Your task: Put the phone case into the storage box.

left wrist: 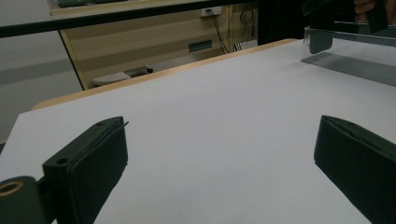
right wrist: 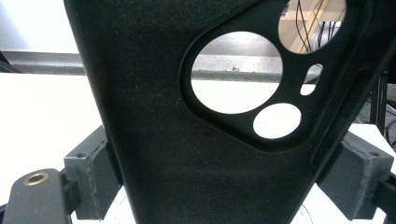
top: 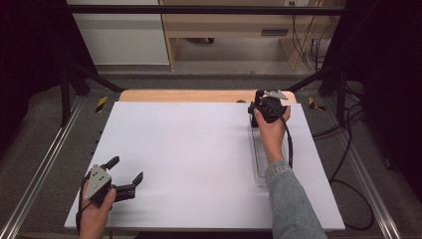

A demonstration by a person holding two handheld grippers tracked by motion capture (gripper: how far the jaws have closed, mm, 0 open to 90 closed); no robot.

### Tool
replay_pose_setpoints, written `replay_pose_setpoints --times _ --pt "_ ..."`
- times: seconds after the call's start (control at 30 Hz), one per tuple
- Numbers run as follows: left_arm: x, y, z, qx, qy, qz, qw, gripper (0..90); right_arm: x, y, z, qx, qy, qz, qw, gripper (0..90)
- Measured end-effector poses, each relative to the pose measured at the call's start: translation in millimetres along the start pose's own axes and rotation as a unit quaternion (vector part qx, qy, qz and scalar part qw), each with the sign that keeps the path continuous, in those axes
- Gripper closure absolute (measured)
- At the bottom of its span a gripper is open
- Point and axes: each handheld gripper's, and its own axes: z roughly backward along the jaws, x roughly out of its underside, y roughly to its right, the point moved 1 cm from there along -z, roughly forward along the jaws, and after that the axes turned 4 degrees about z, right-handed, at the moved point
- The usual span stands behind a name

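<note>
Since the right tool (top: 268,103) is clamped on the matte black phone case w/ round camera cutouts (right wrist: 187,154) near the desk's (top: 199,149) far right corner, over the clear plastic tray (top: 260,164), a loose squeeze could drop it imo. Left tool (top: 124,172) sits wide apart, near-left corner.

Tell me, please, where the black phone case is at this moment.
The black phone case is clamped in the right gripper, held at the table's far right, above the far end of the clear tray.
</note>
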Motion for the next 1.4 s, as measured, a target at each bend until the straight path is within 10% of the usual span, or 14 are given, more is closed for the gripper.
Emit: replay_pose_setpoints --times 0.63,1.4 --pt "0.1 0.9 -0.5 0.0 -0.001 -0.002 1.0 3.0 6.2 -1.3 -5.8 -0.016 -0.024 0.008 0.9995 11.3" --pt "-0.1 1.1 -0.1 -0.002 -0.002 -0.005 1.0 2.9 -3.7 1.2 16.1 -0.026 0.008 0.009 0.9996 6.0"
